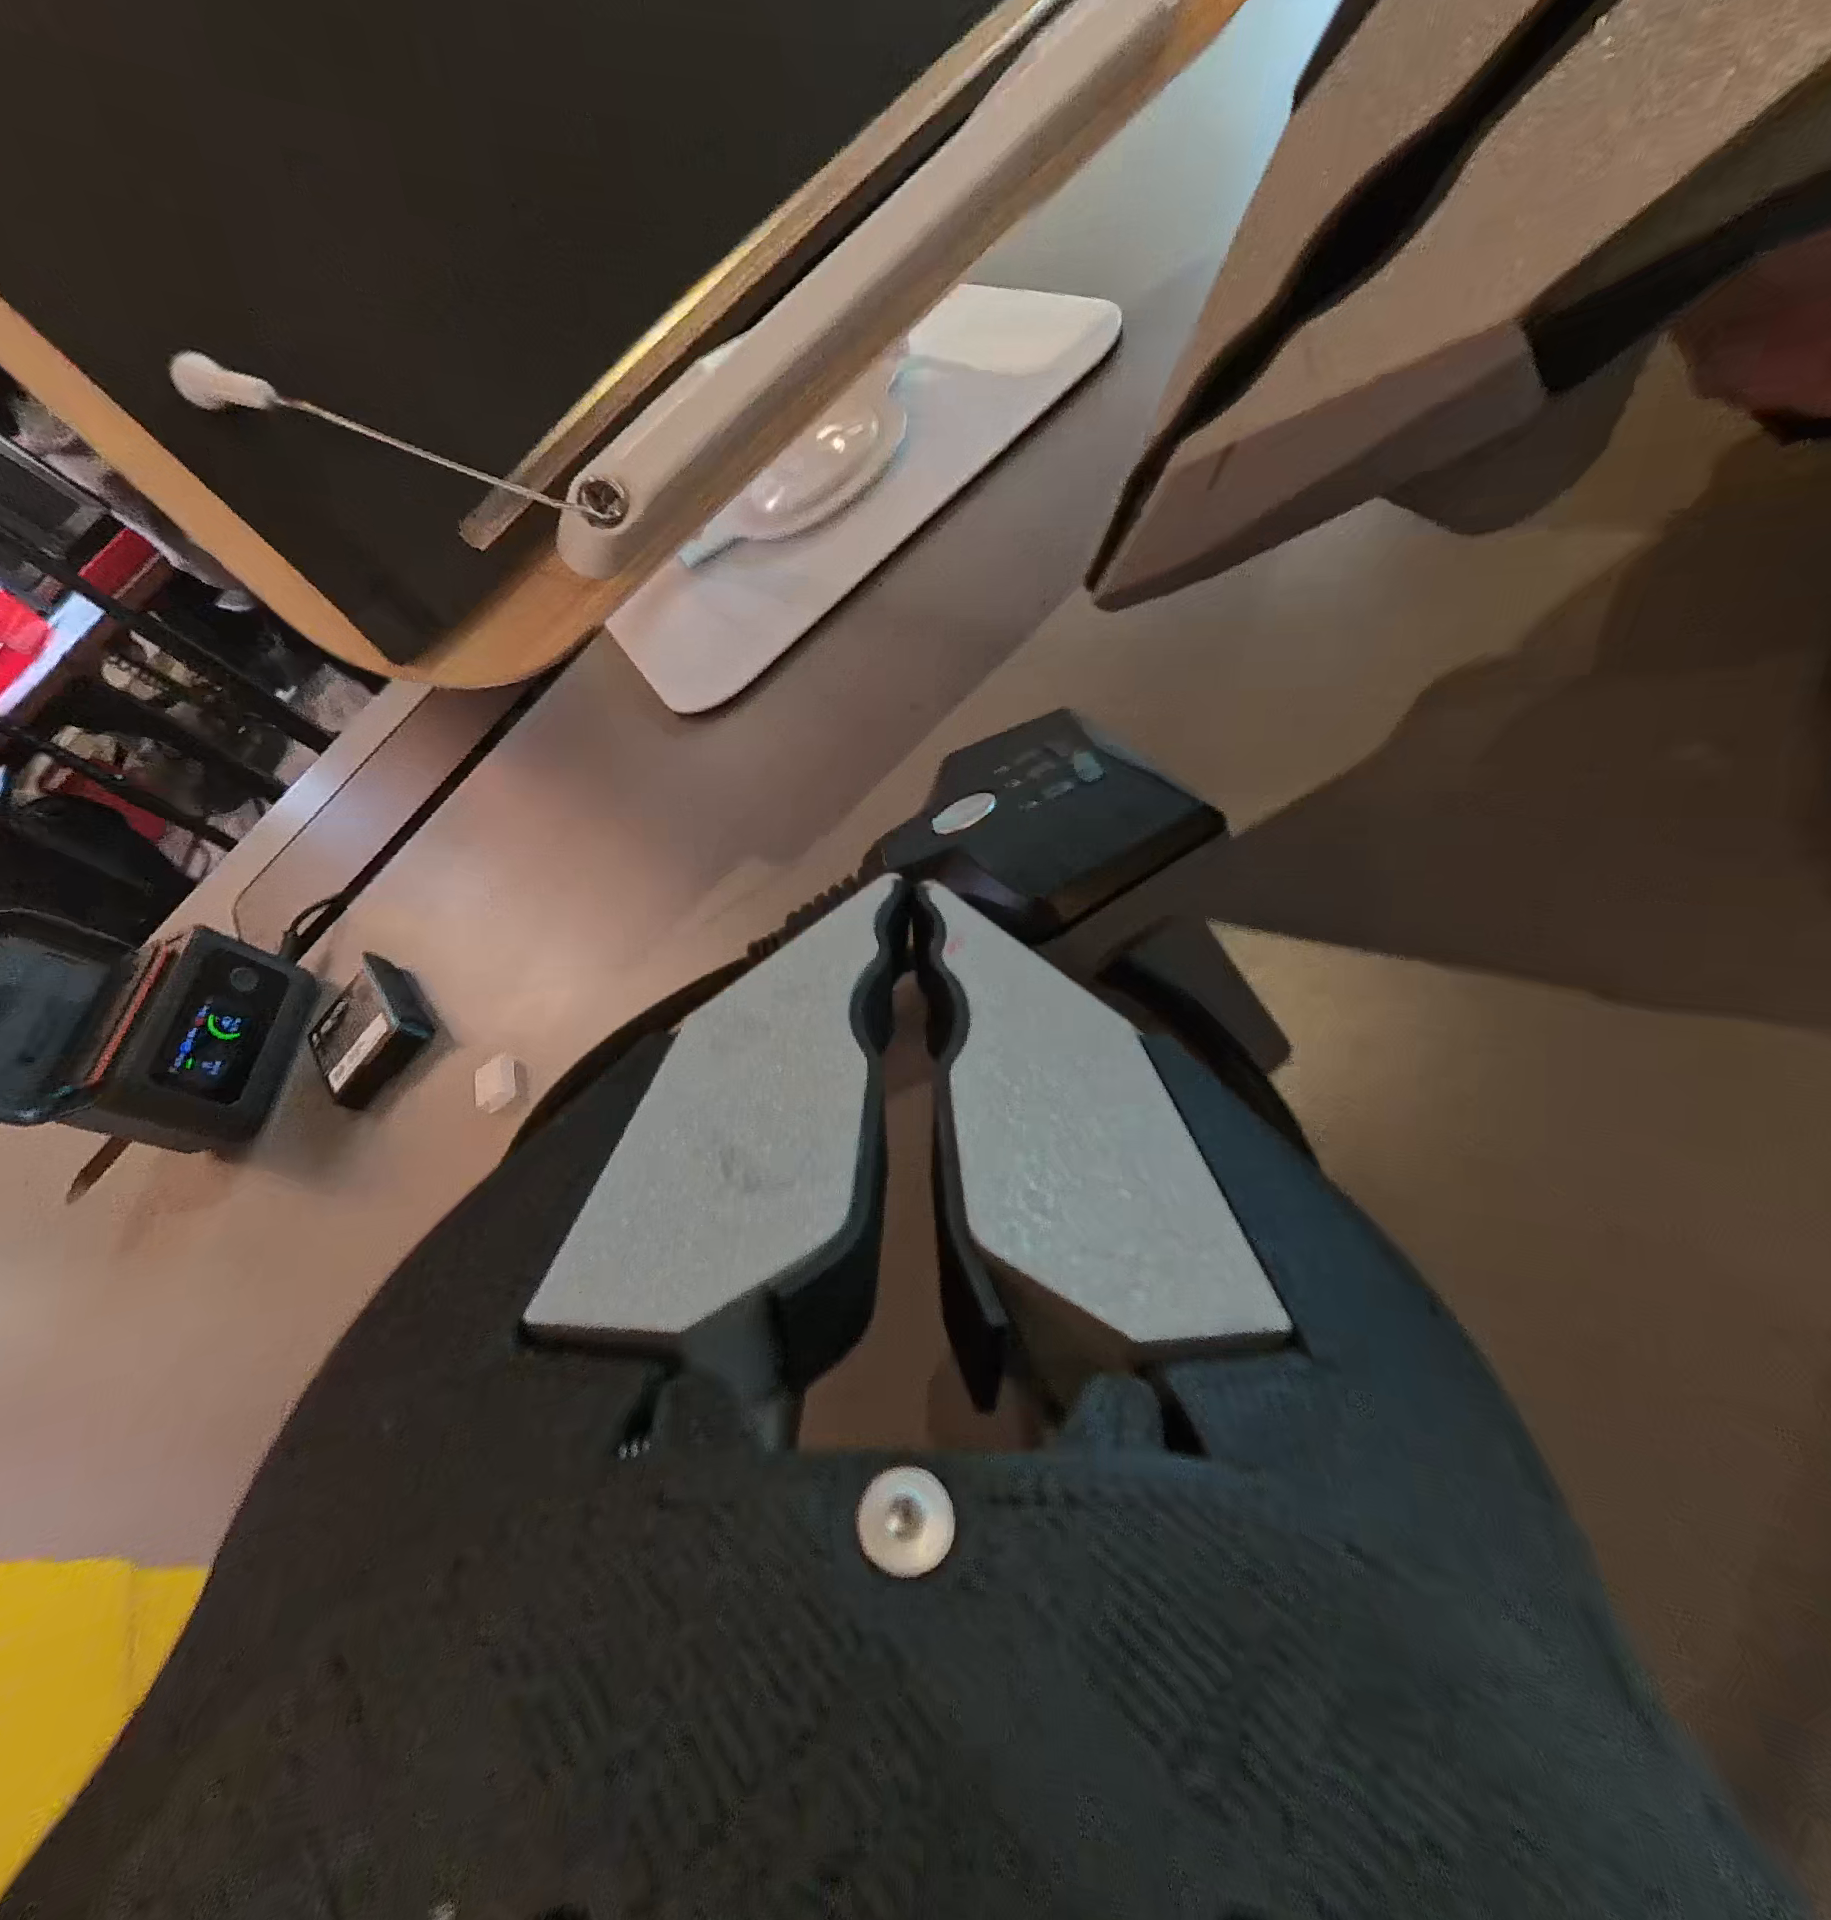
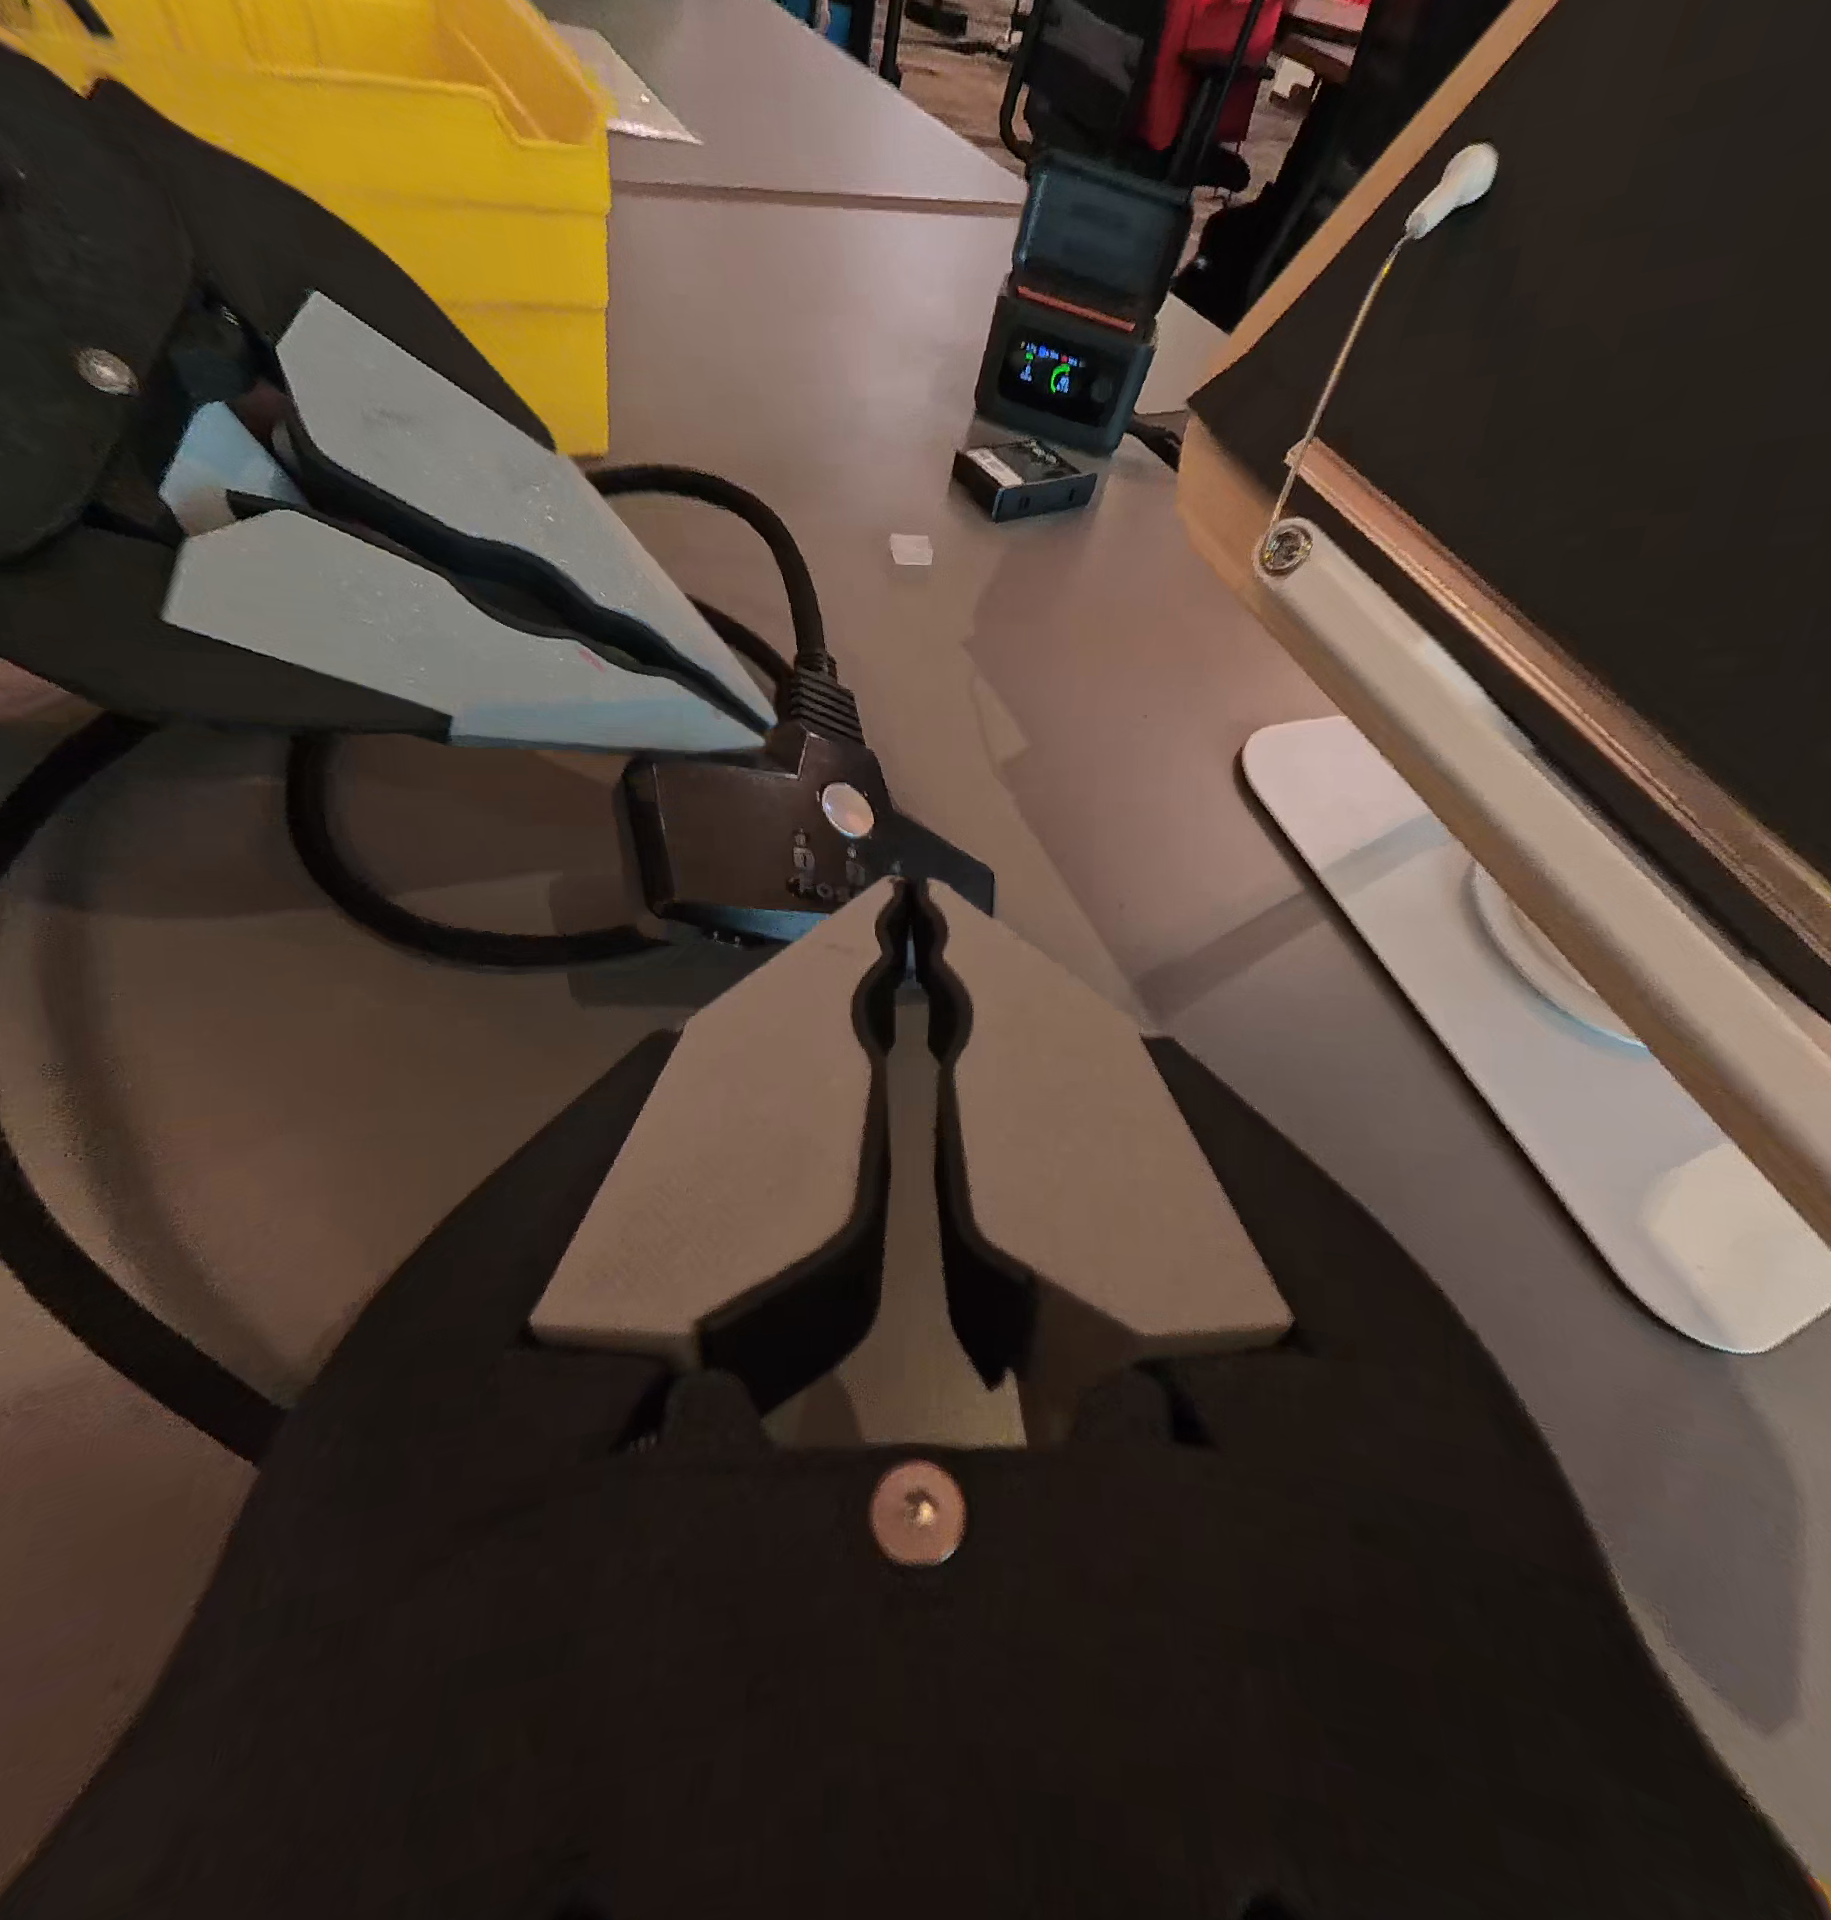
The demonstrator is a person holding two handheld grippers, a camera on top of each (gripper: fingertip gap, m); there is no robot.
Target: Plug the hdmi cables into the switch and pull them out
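Switch point(image 2: 745, 842) sits black and flat on the table point(image 2: 807, 312), dead centre between both tongs. Left tongs point(image 2: 760, 727) come in from the left in the right wrist view, tips pressed together right at the cable point(image 2: 776, 561) plug where it meets the switch; whether they actually pinch the plug, I can't tell. Right tongs point(image 2: 906, 899) are closed too, tips touching the switch's near corner by its silver button point(image 2: 846, 808). From the left wrist view, the left tongs point(image 1: 911, 894) meet just at the switch point(image 1: 1056, 821), with the right tongs point(image 1: 1306, 364) looming large above. The black cable loops away to the left over the table. Further out: a monitor point(image 2: 1669, 364) on its white base point(image 2: 1513, 1091) to the right, a charger point(image 2: 1067, 374) with a lit screen, a small black block point(image 2: 1025, 483), a yellow bin point(image 2: 423, 156)
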